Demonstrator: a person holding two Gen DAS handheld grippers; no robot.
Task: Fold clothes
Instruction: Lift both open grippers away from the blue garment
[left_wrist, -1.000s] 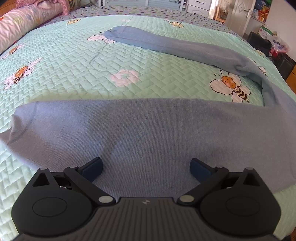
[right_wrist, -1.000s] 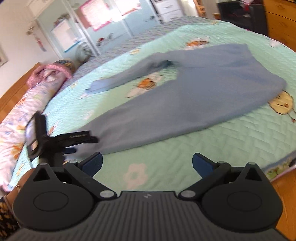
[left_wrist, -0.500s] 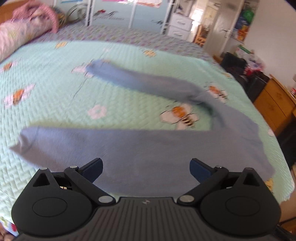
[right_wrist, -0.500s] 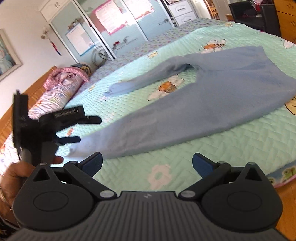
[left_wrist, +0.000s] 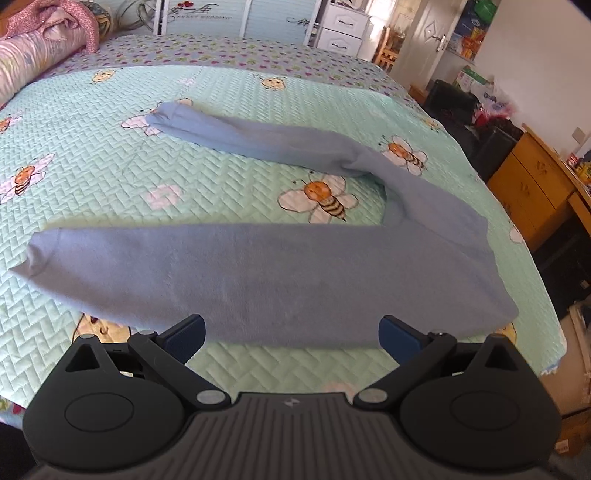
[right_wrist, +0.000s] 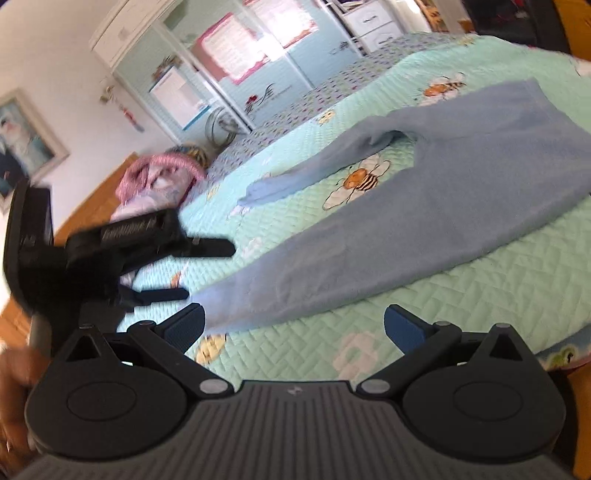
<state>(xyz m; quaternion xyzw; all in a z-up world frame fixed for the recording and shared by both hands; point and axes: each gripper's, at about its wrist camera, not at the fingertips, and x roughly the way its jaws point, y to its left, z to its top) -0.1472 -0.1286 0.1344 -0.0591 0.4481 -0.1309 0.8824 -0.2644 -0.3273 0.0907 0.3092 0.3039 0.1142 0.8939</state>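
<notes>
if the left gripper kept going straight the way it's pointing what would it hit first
Most likely the blue trousers: the left gripper has its jaws open and empty, aimed at the near leg lying flat on the green quilt. Depth is unclear, so it might meet the bare quilt strip just before the fabric.

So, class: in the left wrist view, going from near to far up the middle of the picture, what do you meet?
left gripper → near trouser leg → bee print on the quilt → far trouser leg → purple-patterned sheet → wardrobe doors
</notes>
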